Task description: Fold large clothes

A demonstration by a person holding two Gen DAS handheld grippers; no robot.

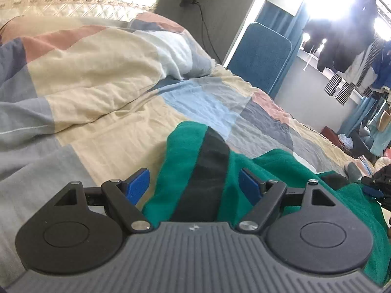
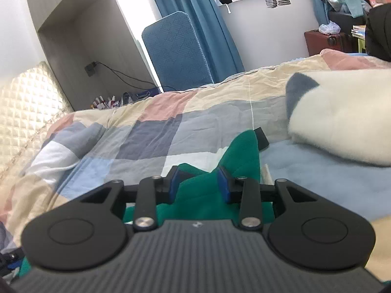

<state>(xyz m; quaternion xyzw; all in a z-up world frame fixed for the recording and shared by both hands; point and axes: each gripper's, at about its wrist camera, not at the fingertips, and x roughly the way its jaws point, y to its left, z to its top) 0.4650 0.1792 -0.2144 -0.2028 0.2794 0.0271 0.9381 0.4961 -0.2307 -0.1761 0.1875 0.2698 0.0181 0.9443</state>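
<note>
- Green garment (image 1: 281,171) with a dark stripe (image 1: 207,171) lies rumpled on the bed's patchwork quilt (image 1: 97,78), near its edge.
- Left tongs (image 1: 194,183) spread wide, pads clear of the cloth below.
- Right tongs (image 2: 199,183) half closed, a bunched green fold between the pads (image 2: 223,183); whether they pinch it, cannot tell.
- Cream fleece (image 2: 342,117) lies beside the garment; blue cushion (image 2: 176,48) stands past the bed.

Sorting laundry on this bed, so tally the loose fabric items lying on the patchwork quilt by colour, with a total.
Green with a black stripe: 1, the green garment, which lies between the fingers of both grippers.
White, fluffy, with a grey-blue patch: 1, the white item, lying apart to the right.
Total: 2
</note>
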